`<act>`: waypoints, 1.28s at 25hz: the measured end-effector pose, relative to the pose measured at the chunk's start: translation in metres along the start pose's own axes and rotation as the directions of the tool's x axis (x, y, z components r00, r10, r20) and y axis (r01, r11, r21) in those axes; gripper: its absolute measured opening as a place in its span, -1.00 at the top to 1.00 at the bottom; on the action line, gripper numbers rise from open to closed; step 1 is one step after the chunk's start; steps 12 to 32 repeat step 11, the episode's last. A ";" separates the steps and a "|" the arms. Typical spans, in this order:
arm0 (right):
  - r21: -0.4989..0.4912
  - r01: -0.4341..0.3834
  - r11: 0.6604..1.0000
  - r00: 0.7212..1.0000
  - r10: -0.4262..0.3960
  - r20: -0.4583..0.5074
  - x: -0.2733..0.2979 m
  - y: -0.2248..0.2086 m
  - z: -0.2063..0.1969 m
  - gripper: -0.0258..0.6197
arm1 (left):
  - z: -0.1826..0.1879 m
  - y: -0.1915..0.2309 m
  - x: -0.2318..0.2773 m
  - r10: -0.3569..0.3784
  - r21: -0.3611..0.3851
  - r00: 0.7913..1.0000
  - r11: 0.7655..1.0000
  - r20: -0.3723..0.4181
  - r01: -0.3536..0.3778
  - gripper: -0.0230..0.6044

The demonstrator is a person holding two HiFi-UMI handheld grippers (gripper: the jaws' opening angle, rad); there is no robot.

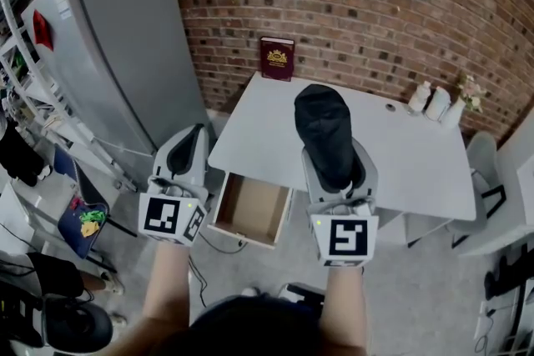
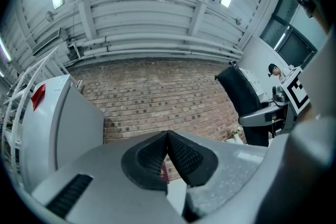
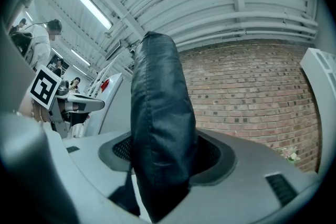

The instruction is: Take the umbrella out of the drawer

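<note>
**Black umbrella clamped in the right tool, clear of the open drawer**

Black fabric fills the middle of the right gripper view. The folded umbrella (image 3: 157,102), in its sleeve, stands between the jaws of the right tool (image 3: 163,152), and both pads press on its sides. From the head view, two bare forearms reach forward, each carrying a tool with a square-marker cube at its near end. The right tool (image 1: 334,168) holds the umbrella (image 1: 321,117) by its lower part. The rest of it juts out past the jaws, raised over the near edge of the white worktop (image 1: 417,154).

The left tool (image 1: 194,137) sits just left of the worktop's corner, and nothing is in it. Its own view shows the left tool (image 2: 168,139) with the ribbed pads meeting at their tips.

Between and below the two tools the drawer (image 1: 253,204) is pulled out from the worktop's front, showing a brown wooden floor. The umbrella is outside the drawer and well above it.

Farther back, a maroon book (image 1: 276,58) stands upright at the worktop's far edge against the brick wall (image 1: 375,4). Small white bottles (image 1: 430,100) cluster at the far right corner. A grey fridge (image 1: 125,54) stands to the left.
</note>
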State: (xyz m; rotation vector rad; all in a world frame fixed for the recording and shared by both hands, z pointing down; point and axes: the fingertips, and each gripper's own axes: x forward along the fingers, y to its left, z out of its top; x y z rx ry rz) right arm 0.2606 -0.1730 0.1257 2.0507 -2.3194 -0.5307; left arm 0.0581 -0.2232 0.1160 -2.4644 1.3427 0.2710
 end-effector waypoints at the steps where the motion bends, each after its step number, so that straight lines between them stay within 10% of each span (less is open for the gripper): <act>1: -0.001 0.001 1.000 1.000 -0.001 -0.002 0.000 0.000 -0.001 0.09 | -0.001 0.000 0.000 -0.001 -0.002 1.000 1.000 -0.001 0.001 0.93; 32: 0.001 0.011 1.000 1.000 -0.011 -0.003 0.002 -0.006 -0.002 0.09 | 0.001 -0.005 0.005 -0.017 -0.006 1.000 1.000 0.006 0.017 0.93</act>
